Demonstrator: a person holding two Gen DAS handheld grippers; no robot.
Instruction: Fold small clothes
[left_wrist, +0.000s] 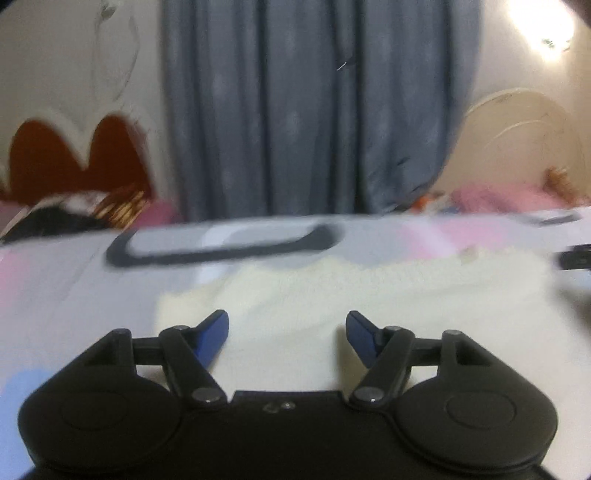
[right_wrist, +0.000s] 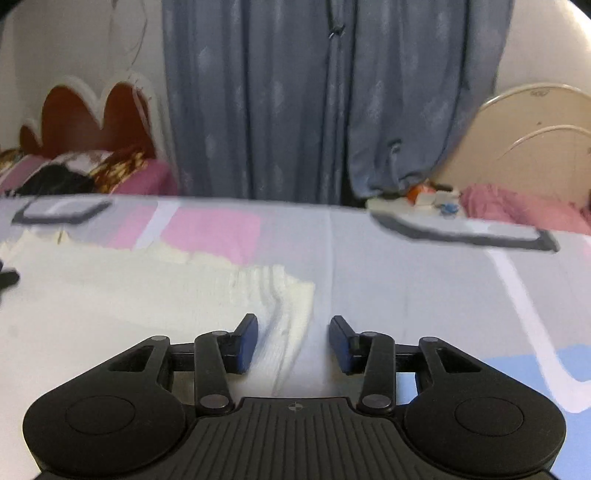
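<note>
A patterned bedsheet (left_wrist: 74, 280) is spread before a grey curtain (left_wrist: 314, 107). In the left wrist view, the cream garment (left_wrist: 369, 291) is seen directly ahead of the left tool (left_wrist: 287, 334), whose fingers are parted and empty. In the right wrist view, the garment's ribbed edge (right_wrist: 284, 302) is seen between the spread fingers of the right tool (right_wrist: 293, 341), the rest extending leftward.

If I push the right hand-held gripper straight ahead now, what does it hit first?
Probably the ribbed edge of the cream garment, lying between the open fingers of the right hand-held gripper. Depth is uncertain.
</note>
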